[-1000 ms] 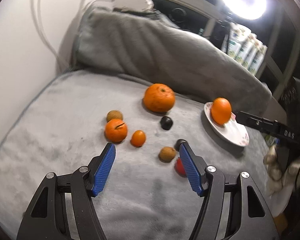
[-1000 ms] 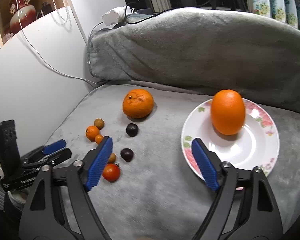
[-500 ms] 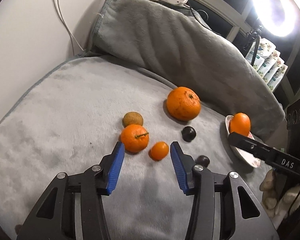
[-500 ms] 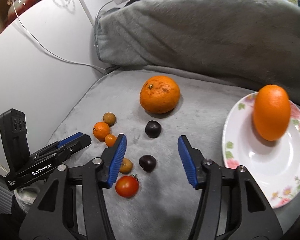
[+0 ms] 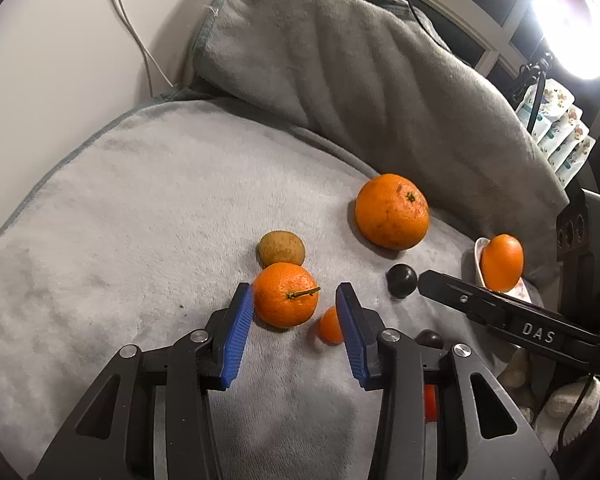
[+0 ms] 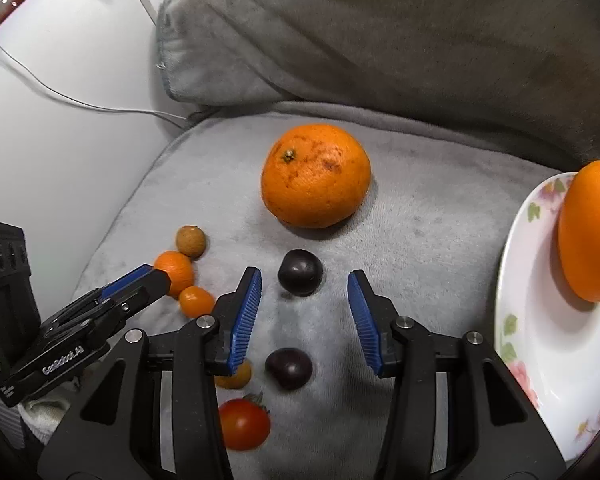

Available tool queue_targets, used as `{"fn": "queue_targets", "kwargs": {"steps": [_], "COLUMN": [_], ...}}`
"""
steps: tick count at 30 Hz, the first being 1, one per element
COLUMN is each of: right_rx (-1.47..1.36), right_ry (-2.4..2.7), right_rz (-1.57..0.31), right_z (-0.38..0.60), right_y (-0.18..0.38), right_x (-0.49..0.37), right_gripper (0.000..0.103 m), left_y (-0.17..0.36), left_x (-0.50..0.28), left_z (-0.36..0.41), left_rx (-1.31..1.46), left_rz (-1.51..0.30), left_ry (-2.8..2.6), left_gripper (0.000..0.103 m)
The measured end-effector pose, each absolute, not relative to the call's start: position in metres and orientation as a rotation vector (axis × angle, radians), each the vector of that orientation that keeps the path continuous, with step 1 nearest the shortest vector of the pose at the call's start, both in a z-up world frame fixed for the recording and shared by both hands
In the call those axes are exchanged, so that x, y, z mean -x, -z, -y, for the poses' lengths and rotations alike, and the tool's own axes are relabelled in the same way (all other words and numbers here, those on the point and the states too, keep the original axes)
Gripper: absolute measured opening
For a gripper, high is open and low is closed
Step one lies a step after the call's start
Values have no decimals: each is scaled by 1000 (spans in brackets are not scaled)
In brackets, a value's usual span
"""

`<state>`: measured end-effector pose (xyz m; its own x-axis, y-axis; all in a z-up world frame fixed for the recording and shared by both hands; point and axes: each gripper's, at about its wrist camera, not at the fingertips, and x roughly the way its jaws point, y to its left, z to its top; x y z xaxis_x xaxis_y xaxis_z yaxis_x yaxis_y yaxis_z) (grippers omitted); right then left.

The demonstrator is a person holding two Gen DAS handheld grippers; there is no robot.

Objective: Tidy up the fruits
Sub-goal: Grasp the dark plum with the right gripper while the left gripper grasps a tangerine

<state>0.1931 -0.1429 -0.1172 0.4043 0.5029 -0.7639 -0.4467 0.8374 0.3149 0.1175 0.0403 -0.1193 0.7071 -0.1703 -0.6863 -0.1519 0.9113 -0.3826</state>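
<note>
Fruits lie on a grey blanket [image 5: 140, 208]. My left gripper [image 5: 294, 308] is open around a small mandarin with a stem [image 5: 286, 294], its jaws on either side and apart from it. A tiny orange fruit [image 5: 329, 325] sits by its right finger. My right gripper [image 6: 304, 300] is open just before a dark plum [image 6: 300, 272]; a second plum [image 6: 289, 368] lies between its fingers, nearer the camera. A large orange [image 6: 316, 174] sits beyond. A flowered plate [image 6: 540, 344] at the right holds an oval orange [image 6: 590, 236].
A brown round fruit [image 5: 281, 248] lies behind the mandarin. A red tomato [image 6: 244, 424] and a yellowish fruit [image 6: 236, 376] lie under my right gripper. A grey cushion [image 5: 360, 64] backs the blanket, a white wall with a cable [image 5: 132, 28] stands left. A bright lamp [image 5: 572, 20] shines at upper right.
Both grippers moved forward and lower toward the fruit. The left now frames the stemmed mandarin. The right swung left from the plate to the dark plums and narrowed its opening.
</note>
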Motion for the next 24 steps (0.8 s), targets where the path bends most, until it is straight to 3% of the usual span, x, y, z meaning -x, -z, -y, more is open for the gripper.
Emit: {"fn": "queue_targets", "kwargs": {"steps": [8,14,18,24], "right_rx": [-9,27,46,60], "right_ry": [-591,-597,-610,-622], "right_rz": [-988,-984,-981,-975], "right_z": [129,120,115,113], "right_y": [128,129,130,129], "right_x": [-202,-203,-202,-201], "right_gripper": [38,37,29,27], "left_y": [129,132,133,132], "left_x": [-125,-130,-129,-130], "left_z": [-44,-43,-42,-41], "left_rx": [463,468,462,463], "left_rz": [-822,-830,-828,-825], "left_ry": [6,15,17,21], "left_gripper": [38,36,35,34]}}
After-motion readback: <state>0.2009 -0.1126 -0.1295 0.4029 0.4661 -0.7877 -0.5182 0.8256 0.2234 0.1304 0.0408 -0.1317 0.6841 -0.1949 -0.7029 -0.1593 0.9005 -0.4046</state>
